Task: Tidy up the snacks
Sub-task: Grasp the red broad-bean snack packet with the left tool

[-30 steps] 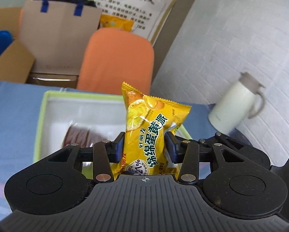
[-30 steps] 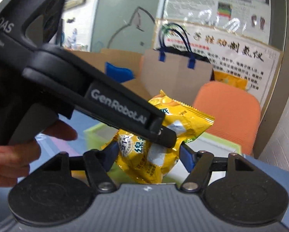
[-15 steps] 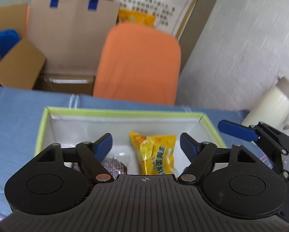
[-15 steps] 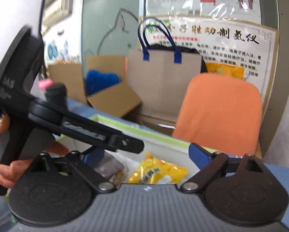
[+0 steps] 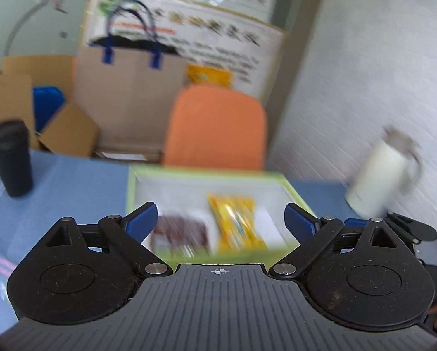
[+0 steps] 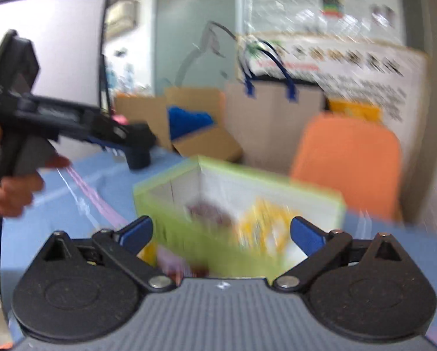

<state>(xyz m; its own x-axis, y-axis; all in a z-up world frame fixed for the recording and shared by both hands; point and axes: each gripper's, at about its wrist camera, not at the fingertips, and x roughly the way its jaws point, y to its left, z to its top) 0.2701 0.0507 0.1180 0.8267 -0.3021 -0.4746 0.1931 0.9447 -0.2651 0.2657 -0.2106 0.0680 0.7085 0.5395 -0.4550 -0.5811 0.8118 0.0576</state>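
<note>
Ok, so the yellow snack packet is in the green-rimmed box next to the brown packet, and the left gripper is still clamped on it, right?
Not quite. The left wrist view shows the yellow snack packet lying in the green-rimmed box beside the brown packet, but the left gripper is not clamped on it: its jaws are opening, wide apart, with nothing between the pads.

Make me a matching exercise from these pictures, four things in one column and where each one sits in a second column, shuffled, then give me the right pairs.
Things:
1. yellow snack packet
2. dark red snack packet
3. black tumbler
4. white jug

Places:
A. on the blue tablecloth, left of the green-rimmed box
B. inside the box, on its right side
C. on the table, right of the box, by the white wall
D. inside the box, on its left side

Pairs: 1-B, 2-D, 3-A, 4-C
</note>
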